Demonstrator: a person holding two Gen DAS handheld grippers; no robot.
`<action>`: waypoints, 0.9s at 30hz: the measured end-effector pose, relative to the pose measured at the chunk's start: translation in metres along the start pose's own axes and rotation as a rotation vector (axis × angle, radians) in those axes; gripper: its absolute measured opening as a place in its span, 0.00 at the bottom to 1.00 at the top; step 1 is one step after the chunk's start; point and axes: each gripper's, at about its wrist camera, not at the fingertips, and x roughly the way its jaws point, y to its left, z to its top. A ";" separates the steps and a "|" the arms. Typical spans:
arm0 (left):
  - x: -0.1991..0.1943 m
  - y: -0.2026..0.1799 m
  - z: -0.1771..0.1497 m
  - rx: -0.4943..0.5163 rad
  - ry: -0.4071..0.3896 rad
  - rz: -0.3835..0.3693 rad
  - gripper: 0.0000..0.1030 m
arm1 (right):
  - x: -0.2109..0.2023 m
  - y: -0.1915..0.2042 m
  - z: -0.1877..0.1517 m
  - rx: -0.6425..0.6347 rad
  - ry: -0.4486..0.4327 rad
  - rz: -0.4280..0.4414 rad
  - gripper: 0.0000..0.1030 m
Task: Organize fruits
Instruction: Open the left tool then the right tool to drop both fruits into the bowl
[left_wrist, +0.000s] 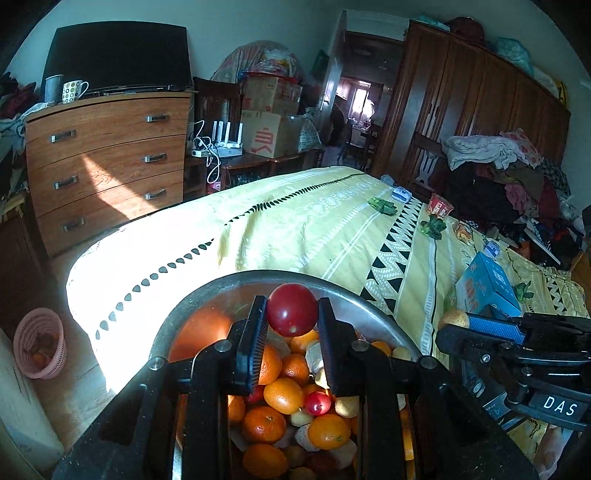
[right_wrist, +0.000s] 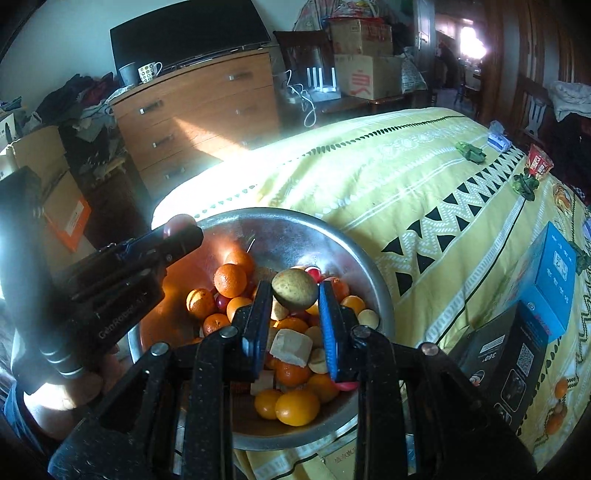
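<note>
Left wrist view: at the far lower left of the frame a pink basket (left_wrist: 40, 343) is seen on the floor, with a few fruits inside it. In the lower middle, a big metal bowl (left_wrist: 192, 306) sits at the near edge of the bed (left_wrist: 295, 221), and it is piled with oranges (left_wrist: 283, 395) and other small fruits. Right over the bowl, a red fruit (left_wrist: 291, 309) is pinched between the fingers of the left hand-held gripper (left_wrist: 291, 325). At the lower right of the frame, the right hand-held gripper (left_wrist: 461, 320) is seen from the side, with a pale fruit at its tip.

In the right wrist view, the left hand-held gripper (right_wrist: 181, 229) shows at the middle left, over the bowl's (right_wrist: 354, 258) rim, with the red fruit (right_wrist: 181, 221) at its tip. In the middle of the frame, a pale green-brown fruit (right_wrist: 294, 290) is pinched by the right hand-held gripper (right_wrist: 293, 295) above the pile. At the right, a blue box (right_wrist: 550, 280) and a black box (right_wrist: 498, 369) lie on the bed.

The sorting seems to be only just begun. Two fruits are lifted, one in each hand-held gripper, but neither is put down yet. Nearly all of the fruit is still mixed in the bowl, so most of the work is probably left. Where each kind is meant to go cannot be told, though the pink basket may be one place.
</note>
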 end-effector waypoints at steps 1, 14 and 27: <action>0.001 0.000 0.000 0.000 0.003 0.000 0.26 | 0.001 0.000 0.000 0.000 0.002 0.000 0.25; 0.013 0.004 -0.005 -0.006 0.050 0.005 0.26 | 0.014 0.002 0.000 0.010 0.038 0.013 0.25; 0.017 0.011 -0.006 -0.030 0.049 0.059 0.67 | 0.022 -0.002 -0.004 0.044 0.049 0.021 0.28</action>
